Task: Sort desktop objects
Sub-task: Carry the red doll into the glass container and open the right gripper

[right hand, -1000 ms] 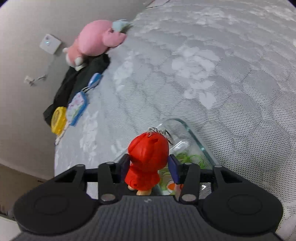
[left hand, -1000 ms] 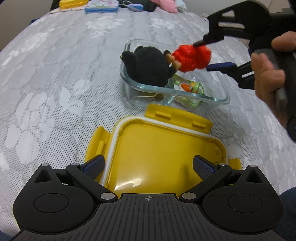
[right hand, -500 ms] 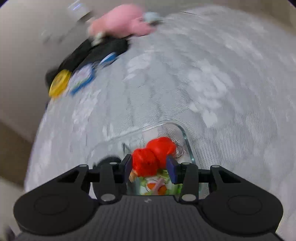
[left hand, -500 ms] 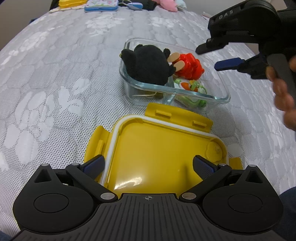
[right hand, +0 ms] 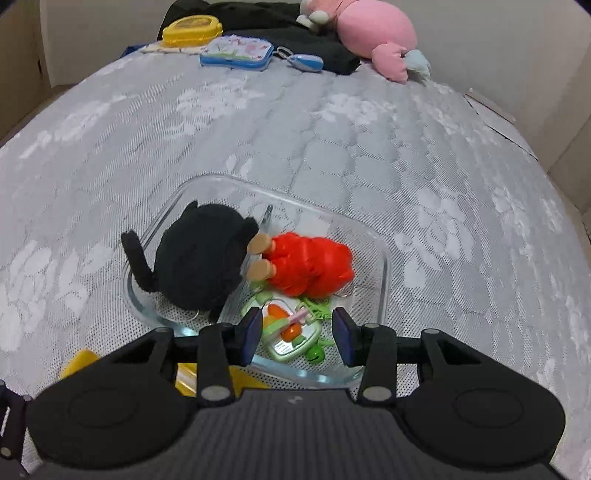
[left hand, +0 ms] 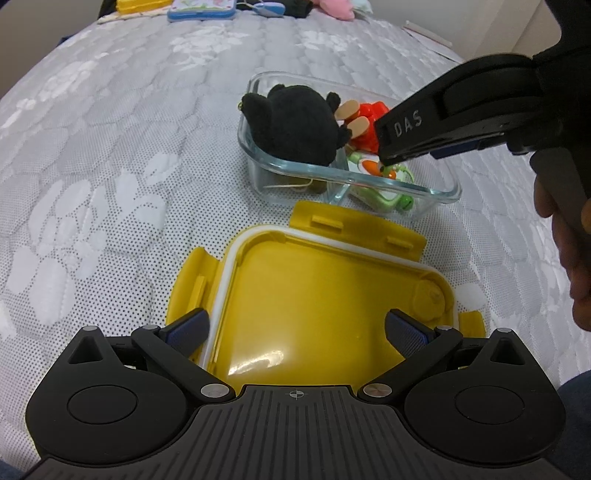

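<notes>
A quilted grey mattress [right hand: 369,155] with white flower patterns fills both views, ending at a pale wall. Most of it lies bare around the glass container [right hand: 380,258], the landmark here. Well beyond the container, along the wall edge, sit a pink plush [right hand: 373,33], dark cloth [right hand: 295,33], a blue pouch [right hand: 236,51] and a yellow box [right hand: 192,31]. Just on the near side of the container lies its yellow lid [left hand: 317,295], inside up, close to the glass but apart. In the container a black plush [right hand: 199,258] fills the left compartment; a red figure [right hand: 310,264] lies on its side in the right one, over green trinkets [right hand: 291,332]. The right tongs [right hand: 295,334] hang over the container's near rim, partly open and empty. The left tongs [left hand: 295,328] stand wide over the lid, holding nothing.
</notes>
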